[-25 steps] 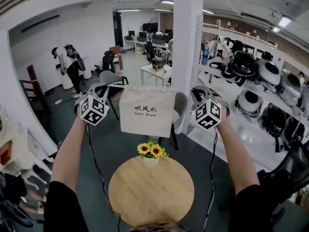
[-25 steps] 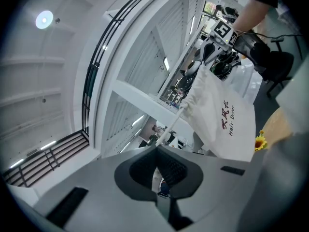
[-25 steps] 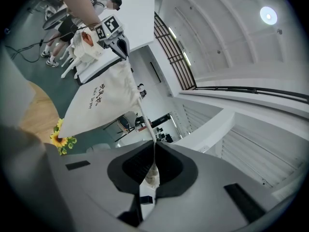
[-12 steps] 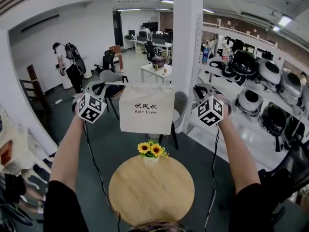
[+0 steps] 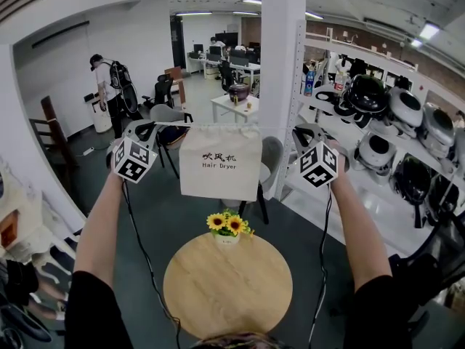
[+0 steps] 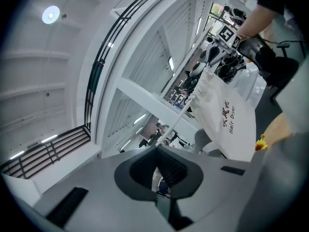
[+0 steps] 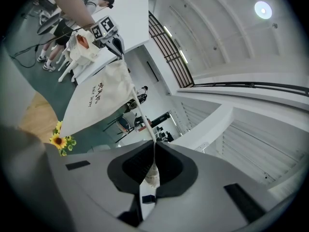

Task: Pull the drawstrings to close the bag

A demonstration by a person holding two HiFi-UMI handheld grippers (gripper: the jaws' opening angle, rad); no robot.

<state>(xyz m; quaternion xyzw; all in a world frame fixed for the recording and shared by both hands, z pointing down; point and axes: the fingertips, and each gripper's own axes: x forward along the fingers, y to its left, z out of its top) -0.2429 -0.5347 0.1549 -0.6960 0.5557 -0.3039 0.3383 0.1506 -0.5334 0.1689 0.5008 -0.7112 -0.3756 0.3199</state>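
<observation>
Over one round table [image 5: 227,297], left tongs [image 6: 156,151] and right tongs [image 7: 154,146] each clamp one of two drawstrings [image 6: 178,117] on one bag [image 5: 220,166].

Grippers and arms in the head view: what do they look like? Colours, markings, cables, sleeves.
Left gripper and right gripper: grey bodies, dark ribbed pads, each carrying a white cube with black square markers. A thin black cable trails from each. The person wears black short sleeves.
</observation>
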